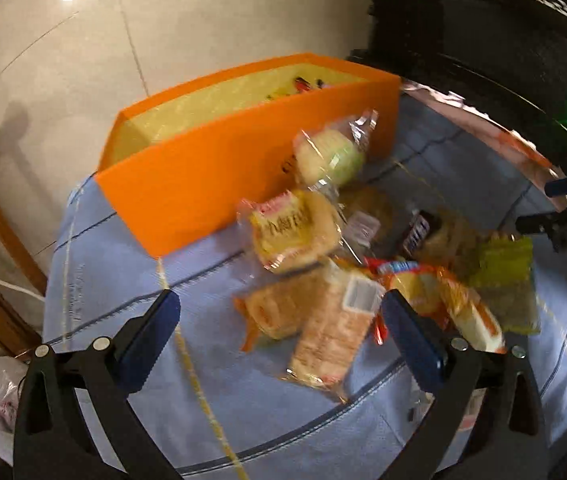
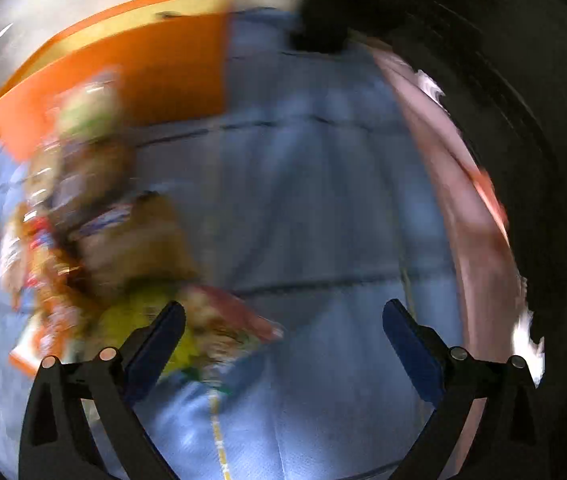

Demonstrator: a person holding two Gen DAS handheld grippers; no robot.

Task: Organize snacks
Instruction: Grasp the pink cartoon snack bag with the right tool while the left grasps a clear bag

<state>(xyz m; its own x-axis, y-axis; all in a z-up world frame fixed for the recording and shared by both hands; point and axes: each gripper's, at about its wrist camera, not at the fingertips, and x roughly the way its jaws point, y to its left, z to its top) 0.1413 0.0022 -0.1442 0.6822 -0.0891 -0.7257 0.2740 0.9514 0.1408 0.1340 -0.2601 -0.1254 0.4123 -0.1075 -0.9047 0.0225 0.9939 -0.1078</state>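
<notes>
Left tool (image 1: 279, 312): jaws spread wide, empty, above a tan rectangular cracker packet in clear wrap (image 1: 333, 338). Right tool (image 2: 283, 320): jaws spread wide, empty; view blurred. Heap of wrapped snacks (image 1: 363, 248) on the counter under a pale blue stitched cloth (image 1: 131, 280), just in front of the open orange rectangular box with yellow lining (image 1: 219, 152). Round green-white wrapped cake (image 1: 329, 156) leans on the box's front wall. Yellow-green flat packet (image 1: 507, 280) at the heap's side farthest from the box.
</notes>
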